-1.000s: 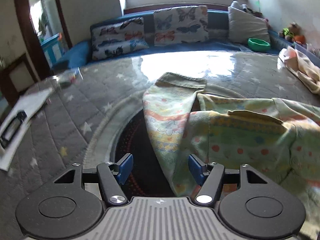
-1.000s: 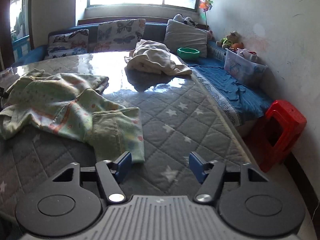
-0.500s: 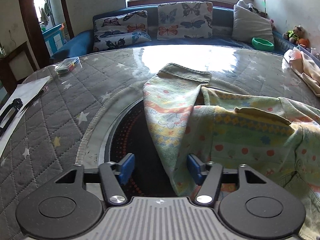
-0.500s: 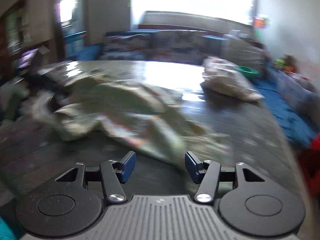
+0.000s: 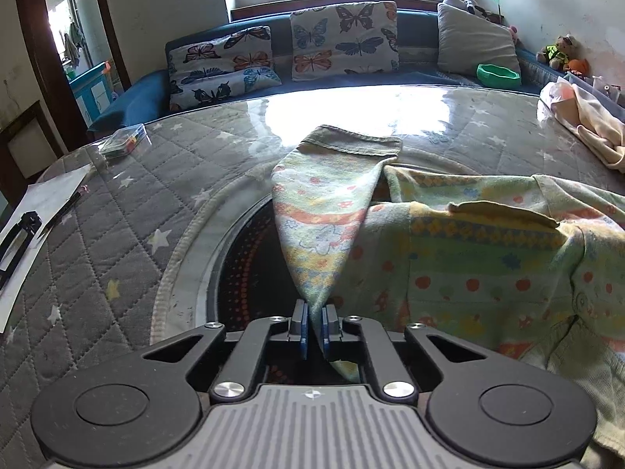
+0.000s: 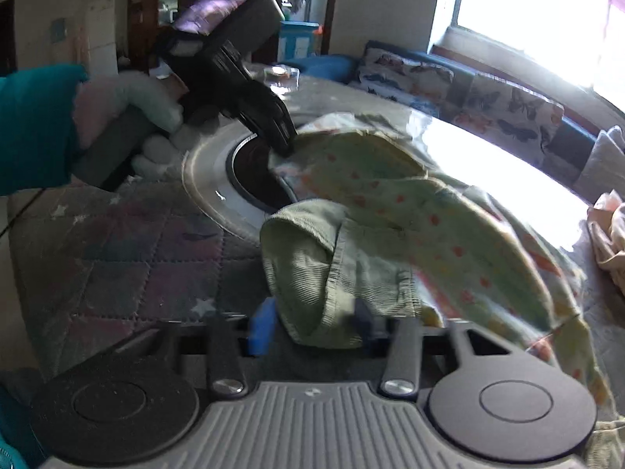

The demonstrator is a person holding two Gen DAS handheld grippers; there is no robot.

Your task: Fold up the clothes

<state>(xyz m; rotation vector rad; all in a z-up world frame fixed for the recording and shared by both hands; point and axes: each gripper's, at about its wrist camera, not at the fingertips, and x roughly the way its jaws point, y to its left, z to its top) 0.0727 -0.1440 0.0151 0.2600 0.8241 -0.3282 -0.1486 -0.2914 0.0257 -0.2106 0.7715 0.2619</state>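
Note:
A pale green patterned child's garment [image 5: 480, 258] lies crumpled on the grey quilted star table cover [image 5: 117, 211]. My left gripper [image 5: 313, 326] is shut on the garment's near edge, and one sleeve [image 5: 324, 211] stretches away from it to a ribbed cuff. In the right wrist view the left gripper [image 6: 287, 144] shows pinching the garment's [image 6: 429, 211] far edge. My right gripper [image 6: 310, 324] is open, its blue pads on either side of a ribbed green cuff [image 6: 312, 269]; the image is blurred.
A cream garment [image 5: 586, 129] lies at the table's right edge. A small clear box [image 5: 125, 142] and papers with a black clip [image 5: 27, 226] lie at the left. A dark round inset [image 5: 250, 273] shows in the table. A sofa with butterfly cushions [image 5: 343, 39] stands behind.
My left gripper has closed on the garment's edge. My right gripper has swung left across the table and now has the ribbed cuff between its open fingers.

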